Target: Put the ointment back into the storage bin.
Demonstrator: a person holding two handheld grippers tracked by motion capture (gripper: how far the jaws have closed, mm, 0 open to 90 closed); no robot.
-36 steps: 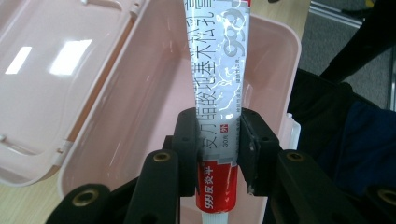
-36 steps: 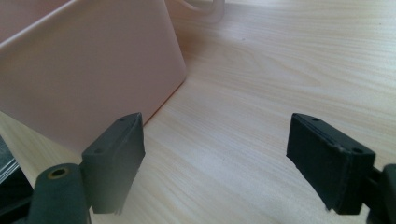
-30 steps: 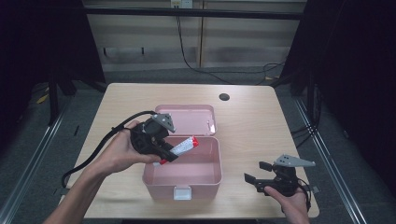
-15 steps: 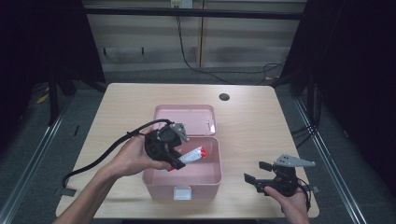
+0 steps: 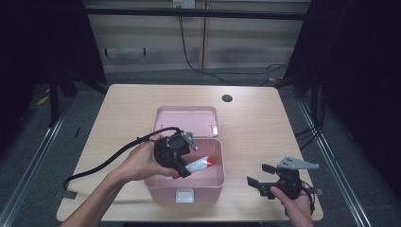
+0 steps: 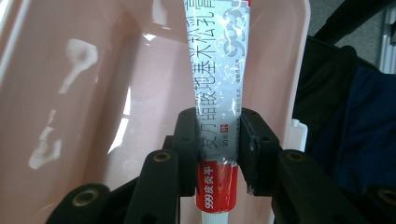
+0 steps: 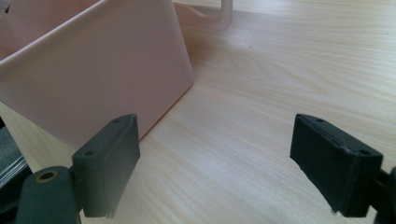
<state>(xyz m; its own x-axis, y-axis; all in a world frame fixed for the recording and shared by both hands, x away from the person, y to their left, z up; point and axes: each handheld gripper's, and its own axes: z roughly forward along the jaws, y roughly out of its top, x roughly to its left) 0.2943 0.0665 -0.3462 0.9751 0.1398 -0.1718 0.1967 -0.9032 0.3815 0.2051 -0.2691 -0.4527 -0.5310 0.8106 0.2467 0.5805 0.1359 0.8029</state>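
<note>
A pink box [image 5: 208, 185] stands open near the table's front edge, its lid [image 5: 187, 121] laid back behind it. My left gripper [image 5: 182, 171] reaches over the box's left wall and is shut on a silver and red ointment tube [image 5: 198, 164], held inside the box. In the left gripper view the tube [image 6: 219, 70] runs up between the jaws, clamped near its red cap end, with the box's inner wall [image 6: 70, 93] behind it. My right gripper [image 5: 257, 181] rests open on the table to the right of the box, its jaws wide apart. The right gripper view has the box's outer wall [image 7: 98, 70] at left.
The wooden table [image 5: 127, 109] has a dark round hole [image 5: 227, 98] at the back right. A black cable [image 5: 108, 161] trails left from my left gripper. A white latch [image 5: 184, 195] sits on the box's front. Dark floor and metal rails surround the table.
My left gripper has carried the tube rightward and down into the open box. The right gripper has stayed where it was.
</note>
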